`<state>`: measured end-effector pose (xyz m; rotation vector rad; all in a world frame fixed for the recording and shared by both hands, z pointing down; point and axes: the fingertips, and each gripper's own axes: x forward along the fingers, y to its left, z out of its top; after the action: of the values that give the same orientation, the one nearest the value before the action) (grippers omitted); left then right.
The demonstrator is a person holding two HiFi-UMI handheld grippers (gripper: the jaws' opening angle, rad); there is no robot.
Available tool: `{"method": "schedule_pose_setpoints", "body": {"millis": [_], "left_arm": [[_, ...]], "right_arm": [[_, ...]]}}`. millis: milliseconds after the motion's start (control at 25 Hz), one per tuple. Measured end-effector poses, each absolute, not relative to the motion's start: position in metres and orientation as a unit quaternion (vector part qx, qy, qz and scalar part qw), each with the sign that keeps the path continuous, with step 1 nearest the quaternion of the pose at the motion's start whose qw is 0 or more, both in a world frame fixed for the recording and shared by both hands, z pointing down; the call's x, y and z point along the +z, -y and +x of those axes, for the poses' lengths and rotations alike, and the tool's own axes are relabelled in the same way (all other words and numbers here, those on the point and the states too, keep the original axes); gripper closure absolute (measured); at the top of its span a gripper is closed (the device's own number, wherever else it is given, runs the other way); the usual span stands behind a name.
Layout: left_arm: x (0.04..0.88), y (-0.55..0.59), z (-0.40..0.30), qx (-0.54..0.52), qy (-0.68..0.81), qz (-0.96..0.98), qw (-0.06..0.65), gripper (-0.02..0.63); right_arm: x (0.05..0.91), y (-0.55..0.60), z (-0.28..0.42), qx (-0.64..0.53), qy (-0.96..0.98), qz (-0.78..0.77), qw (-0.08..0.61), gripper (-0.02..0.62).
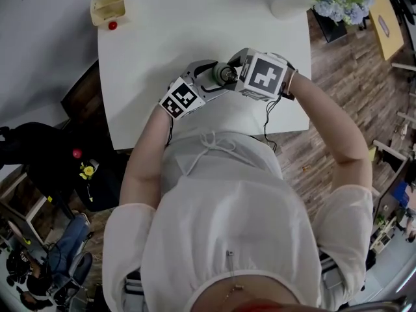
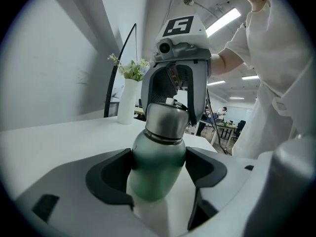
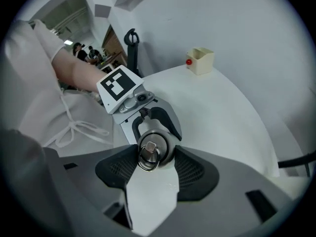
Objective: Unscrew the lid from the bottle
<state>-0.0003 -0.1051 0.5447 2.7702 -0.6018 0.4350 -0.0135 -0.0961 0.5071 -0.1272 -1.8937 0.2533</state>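
Observation:
A green metal bottle with a steel lid stands on the white table, near its front edge. My left gripper is shut on the bottle's green body, one pad on each side. From above, my right gripper is shut on the lid, whose top carries a small ring. In the head view both grippers meet at the bottle: the left gripper comes from the left and the right gripper from the right. The lid sits on the bottle's neck.
A beige holder with a red ball beside it stands at the table's far left corner. A white vase of flowers stands at the far right. The person's body is close against the table's near edge.

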Motion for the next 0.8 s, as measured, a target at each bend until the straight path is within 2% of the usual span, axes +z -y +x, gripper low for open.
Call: {"method": "schedule_pose_setpoints", "body": {"millis": [200,400,600,800], "left_arm": [[0.5447,0.1056,-0.0002,0.15,0.207,0.957,0.137,0.252],[0.5446,0.1046,-0.0004,0.152,0.21,0.956,0.138,0.252],[0.5446,0.1043,-0.0006,0.154,0.21,0.956,0.137,0.252],[0.5459,0.1042,-0.0009,0.152,0.21,0.956,0.139,0.252]], "right_arm": [[0.5054,0.095,-0.0057,0.034,0.781,-0.156,0.604,0.35],[0.5032,0.089,-0.0111,-0.018,0.772,-0.23,0.592,0.348],[0.5037,0.0912,-0.012,-0.011,0.783,-0.207,0.587,0.343],[0.4991,0.0927,-0.0115,0.05,0.818,-0.121,0.56,0.29]]}}
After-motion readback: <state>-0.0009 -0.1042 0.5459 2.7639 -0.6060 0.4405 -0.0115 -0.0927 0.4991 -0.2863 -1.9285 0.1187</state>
